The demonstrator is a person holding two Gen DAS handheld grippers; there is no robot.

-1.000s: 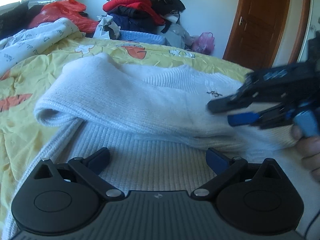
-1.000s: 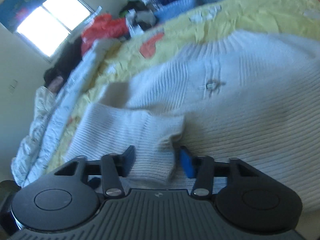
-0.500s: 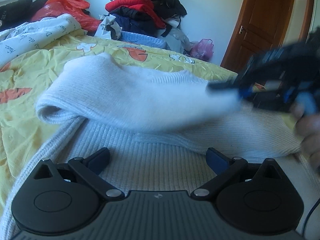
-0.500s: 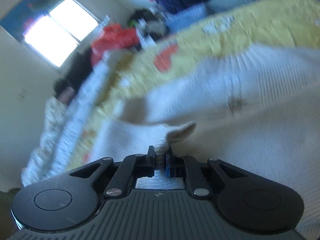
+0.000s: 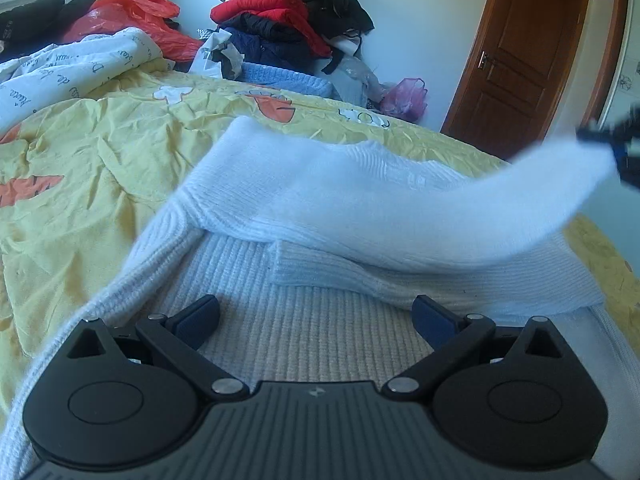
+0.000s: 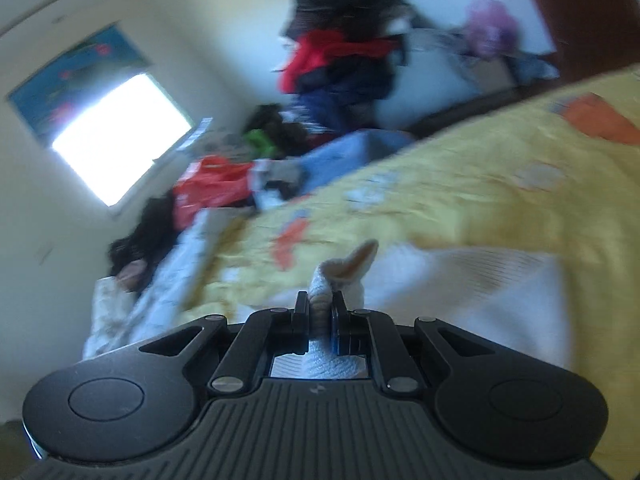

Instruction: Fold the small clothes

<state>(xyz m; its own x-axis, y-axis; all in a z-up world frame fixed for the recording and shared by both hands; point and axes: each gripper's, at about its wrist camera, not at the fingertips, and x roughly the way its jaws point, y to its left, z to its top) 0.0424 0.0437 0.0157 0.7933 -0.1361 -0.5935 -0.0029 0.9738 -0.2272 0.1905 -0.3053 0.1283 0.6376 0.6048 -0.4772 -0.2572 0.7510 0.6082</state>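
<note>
A white knit sweater [image 5: 304, 320] lies on the yellow bedspread [image 5: 80, 168]. My left gripper [image 5: 316, 314] is open and empty, low over the sweater's ribbed body. One sleeve [image 5: 420, 208] is lifted and stretched to the right, blurred with motion. My right gripper [image 6: 320, 310] is shut on the sleeve's cuff [image 6: 340, 272] and holds it in the air; it also shows at the right edge of the left wrist view [image 5: 620, 148]. The rest of the sweater [image 6: 480, 288] lies below it on the bed.
A pile of red, black and blue clothes [image 5: 288, 28] is heaped at the far wall. A white printed quilt [image 5: 72, 68] and an orange bag [image 5: 132, 16] lie at the far left. A brown door [image 5: 520, 56] stands at the right.
My right gripper closed on the sleeve cuff, then lifted it up and away to the right, pulling the sleeve off the sweater's body. The left gripper stayed open and nearly still.
</note>
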